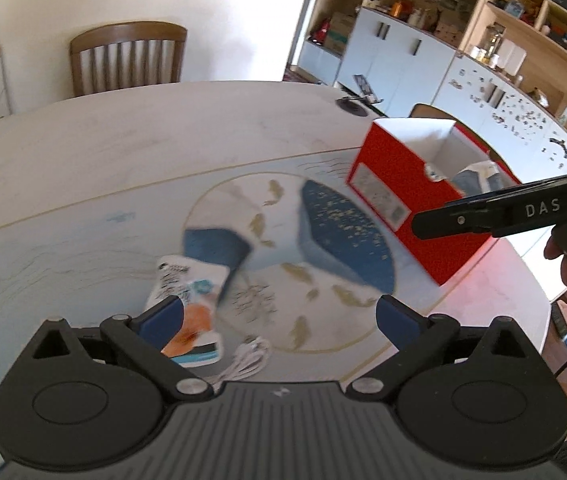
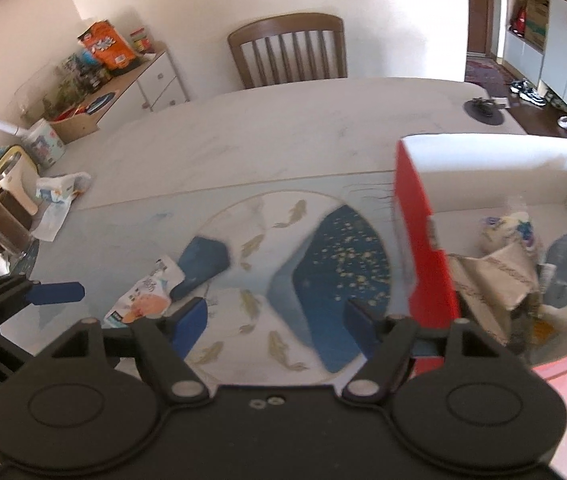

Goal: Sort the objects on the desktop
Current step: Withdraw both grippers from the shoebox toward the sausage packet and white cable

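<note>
Motion blur smears the snack packet [image 1: 187,304], half hidden behind the left gripper [image 1: 279,316] (fingers wide, empty). The right gripper [image 2: 277,324] gapes too, beside the red box [image 2: 423,240] at the table's [image 2: 263,136] edge.

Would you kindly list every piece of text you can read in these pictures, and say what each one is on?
"DAS": white letters on the right gripper body.
Snack packet: print too blurred.
Red box label: too small and blurred.
Orange bag on the sideboard: unreadable.
</note>
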Demonstrator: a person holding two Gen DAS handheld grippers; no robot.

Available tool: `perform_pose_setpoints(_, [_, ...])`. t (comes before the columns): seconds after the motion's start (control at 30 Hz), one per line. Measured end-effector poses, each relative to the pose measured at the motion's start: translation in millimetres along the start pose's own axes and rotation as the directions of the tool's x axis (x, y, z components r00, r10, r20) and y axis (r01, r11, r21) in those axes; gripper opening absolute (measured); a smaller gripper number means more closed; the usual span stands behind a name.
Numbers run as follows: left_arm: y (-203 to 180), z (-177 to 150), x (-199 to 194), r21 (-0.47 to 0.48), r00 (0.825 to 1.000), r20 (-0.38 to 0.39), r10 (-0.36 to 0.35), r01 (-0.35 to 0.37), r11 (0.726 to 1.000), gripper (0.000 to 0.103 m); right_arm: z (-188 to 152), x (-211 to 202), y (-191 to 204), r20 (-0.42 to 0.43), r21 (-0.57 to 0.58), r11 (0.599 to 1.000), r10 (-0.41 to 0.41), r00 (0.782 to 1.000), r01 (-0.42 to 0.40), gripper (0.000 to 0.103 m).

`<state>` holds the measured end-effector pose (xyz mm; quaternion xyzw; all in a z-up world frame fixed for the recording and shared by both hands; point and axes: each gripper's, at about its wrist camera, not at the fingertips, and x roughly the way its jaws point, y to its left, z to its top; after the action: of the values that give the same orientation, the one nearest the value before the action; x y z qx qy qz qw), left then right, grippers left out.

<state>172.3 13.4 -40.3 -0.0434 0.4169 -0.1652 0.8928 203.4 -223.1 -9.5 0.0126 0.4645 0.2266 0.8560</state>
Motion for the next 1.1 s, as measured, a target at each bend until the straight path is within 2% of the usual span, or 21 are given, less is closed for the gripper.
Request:
perform_pose_setpoints(0.27, [27.6, -5.6, 6.5, -0.022, 0.999, 0.004, 0.047, -0.047, 0.999, 0.103, -9.3, 18.0, 25.0, -0.04, -0.056, 0.998, 0.02, 0.999, -0.022, 0.075])
perform_pose_setpoints(0.5, [57.3, -1.4, 29.7, -0.023, 0.997, -0.049, 0.066, -0.067, 0.997, 0.103, -28.0, 28.3, 49.9, -0.06, -0.086, 0.995, 0.044, 0.997, -0.049, 0.075])
perform_pose_setpoints(0.83, [80.4, 9.4, 62.7, -0.01, 0.993, -0.115, 0.03, -0.031, 0.999, 0.103, -64.1, 45.2, 107.1, -0.018, -0.213, 0.975, 0.063, 0.998, -0.065, 0.079])
perform_pose_setpoints(1.1, [81.6, 15.7, 72.3, 0.03, 0.99, -0.136, 0.033, -0.029, 0.999, 0.103, -81.6, 77.3, 138.0, 0.023, -0.234, 0.971, 0.051, 0.998, -0.044, 0.082])
